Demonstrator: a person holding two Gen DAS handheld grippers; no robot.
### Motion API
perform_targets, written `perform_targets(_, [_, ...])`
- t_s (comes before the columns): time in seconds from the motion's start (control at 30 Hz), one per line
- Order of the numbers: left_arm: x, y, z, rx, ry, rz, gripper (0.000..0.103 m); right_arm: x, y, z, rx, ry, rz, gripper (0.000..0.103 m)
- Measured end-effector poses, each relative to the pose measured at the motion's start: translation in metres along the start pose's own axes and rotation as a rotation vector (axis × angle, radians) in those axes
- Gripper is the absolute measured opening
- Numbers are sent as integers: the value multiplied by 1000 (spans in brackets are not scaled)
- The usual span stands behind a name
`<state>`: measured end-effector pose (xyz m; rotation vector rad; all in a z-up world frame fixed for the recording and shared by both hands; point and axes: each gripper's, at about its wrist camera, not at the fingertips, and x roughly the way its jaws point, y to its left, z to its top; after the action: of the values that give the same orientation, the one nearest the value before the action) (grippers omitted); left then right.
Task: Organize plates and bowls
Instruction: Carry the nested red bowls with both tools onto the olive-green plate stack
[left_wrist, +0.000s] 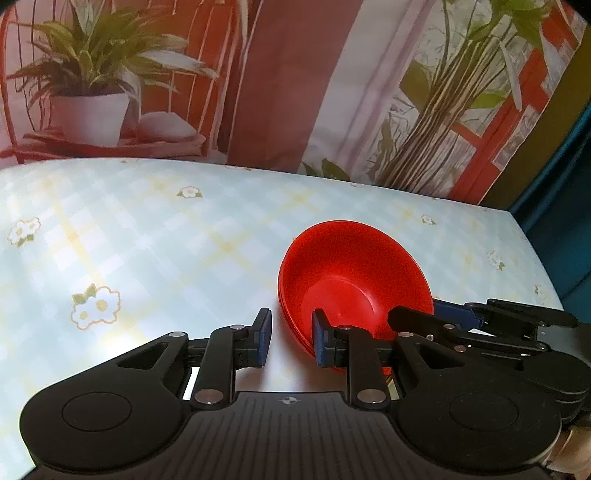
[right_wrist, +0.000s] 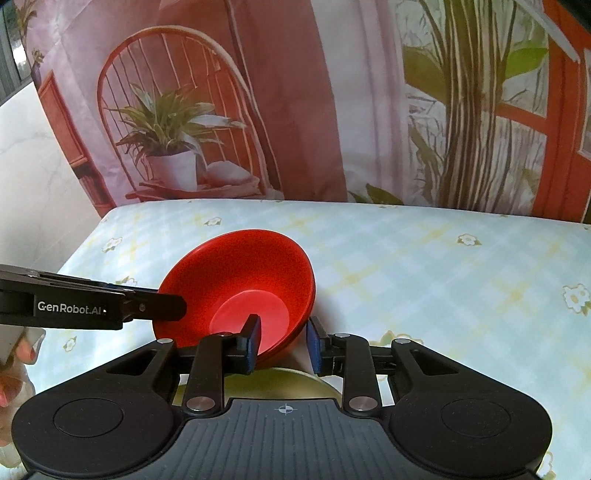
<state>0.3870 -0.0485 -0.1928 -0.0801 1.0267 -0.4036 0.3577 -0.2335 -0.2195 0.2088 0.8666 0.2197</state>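
Stacked red bowls (left_wrist: 354, 273): several, exact number unclear. Yellow-green plate (right_wrist: 295, 382): one.

Printed backdrop (right_wrist: 295, 92) behind checked tablecloth (right_wrist: 443, 277)

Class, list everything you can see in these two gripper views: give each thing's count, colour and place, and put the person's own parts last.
red bowls: a nested stack, exact count unclear, red, tilted over the table, both grippers straddling the rim
plate: one, pale yellow-green, under the bowls, mostly hidden
table: one, pale blue checked cloth with white flowers
backdrop: one, printed chair, potted plant, curtain, behind the table
left gripper: one, black with blue pads, jaws apart
right gripper: one, black with blue pads, jaws apart
hand: one, behind the left gripper
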Motion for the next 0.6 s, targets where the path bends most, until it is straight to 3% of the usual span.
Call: perform_targets(0.6, [12,-2,-4,5,22,-20,24,4,1,0,-1,5,14,25])
